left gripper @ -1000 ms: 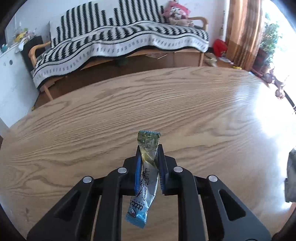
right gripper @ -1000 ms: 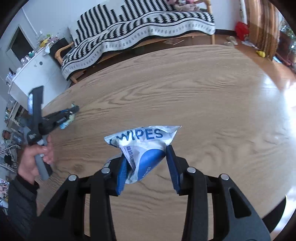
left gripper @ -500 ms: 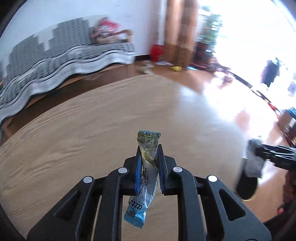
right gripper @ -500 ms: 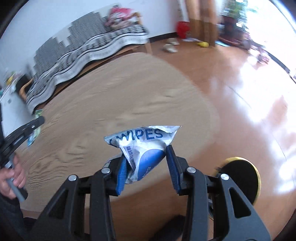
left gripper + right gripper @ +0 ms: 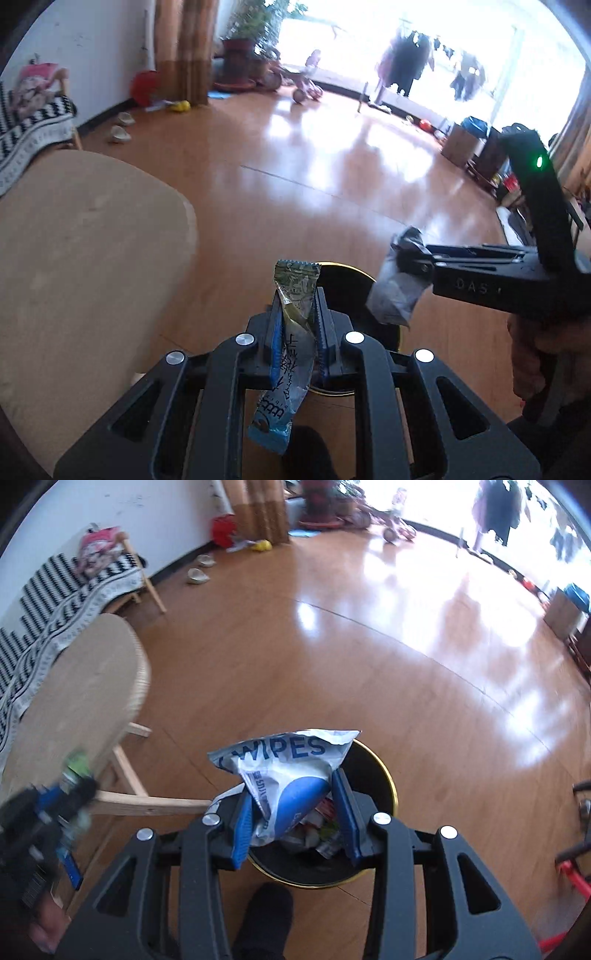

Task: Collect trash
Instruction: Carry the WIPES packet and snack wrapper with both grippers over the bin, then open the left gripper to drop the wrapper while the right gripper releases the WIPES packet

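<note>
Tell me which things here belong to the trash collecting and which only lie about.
Belong: snack wrapper in left gripper; wipes pack in right gripper; trash bin.
Lying about: slippers, red bag, yellow toy, tricycle.

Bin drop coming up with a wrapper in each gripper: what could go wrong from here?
1. The left gripper holds its snack wrapper near the bin rim on the table side; released there, it may land on the floor.
2. The wipes packet in the right gripper is light and crumpled, so it could cling to a pad or drift past the rim.
3. Both grippers crowd one opening and may bump.
</note>
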Motion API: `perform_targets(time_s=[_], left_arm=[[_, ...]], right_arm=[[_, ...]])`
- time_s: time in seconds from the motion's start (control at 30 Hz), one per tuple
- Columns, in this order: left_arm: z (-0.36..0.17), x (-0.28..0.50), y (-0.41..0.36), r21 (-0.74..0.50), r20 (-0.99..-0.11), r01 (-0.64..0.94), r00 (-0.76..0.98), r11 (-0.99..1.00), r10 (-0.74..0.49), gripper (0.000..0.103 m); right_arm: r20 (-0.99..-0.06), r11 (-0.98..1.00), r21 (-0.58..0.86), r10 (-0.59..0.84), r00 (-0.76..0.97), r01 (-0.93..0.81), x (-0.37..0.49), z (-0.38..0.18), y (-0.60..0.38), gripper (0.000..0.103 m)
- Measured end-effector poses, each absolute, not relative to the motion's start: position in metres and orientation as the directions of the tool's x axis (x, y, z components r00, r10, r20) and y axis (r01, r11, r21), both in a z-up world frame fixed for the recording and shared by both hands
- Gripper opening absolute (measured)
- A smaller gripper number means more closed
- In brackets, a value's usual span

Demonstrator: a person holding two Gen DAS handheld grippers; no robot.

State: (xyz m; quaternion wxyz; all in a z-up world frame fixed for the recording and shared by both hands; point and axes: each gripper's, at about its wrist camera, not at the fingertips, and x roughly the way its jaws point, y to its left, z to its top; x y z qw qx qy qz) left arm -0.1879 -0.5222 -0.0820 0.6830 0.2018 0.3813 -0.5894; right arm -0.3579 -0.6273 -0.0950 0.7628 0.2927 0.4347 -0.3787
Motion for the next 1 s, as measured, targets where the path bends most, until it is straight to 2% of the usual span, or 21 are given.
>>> perform_targets(time_s=[0.33,0.63,0.73,0.8,1.0], left_arm=[[-0.137,-0.208,-0.568,-0.242,-0.789,0.955,-0.089,0.173,-0.608,0.015],[-0.146,-0.206,-0.582,-0.273,-0.788,0.951,-0.132,0.148,-0.602,0.017],[-0.148,-0.203,-0.587,-0.268,-0.795,0.951,-0.128,0.155,-0.593,0.029],[-0.148,-0.204,-0.586,-0.264,-0.794,0.951,-0.118,0.162,-0.597,0.053],[-0.139,-0.202,-0.583,-0.265,-0.779,0.951,-0.112,0.162,-0.617,0.059]], right_arm=[[-0.915,0.534,0.046,-0.317,0.251,0.844,-0.359,-0.119,-0.639,0.040],[-0.919,0.495,0.036,-0.324,0.223,0.868,-0.365,-0.125,-0.655,0.040],[-0.921,0.478,0.027,-0.329,0.208,0.878,-0.367,-0.125,-0.657,0.040],[-0.923,0.466,0.022,-0.331,0.197,0.885,-0.369,-0.126,-0.659,0.040],[-0.925,0.457,0.030,-0.324,0.198,0.889,-0.372,-0.127,-0.663,0.040]])
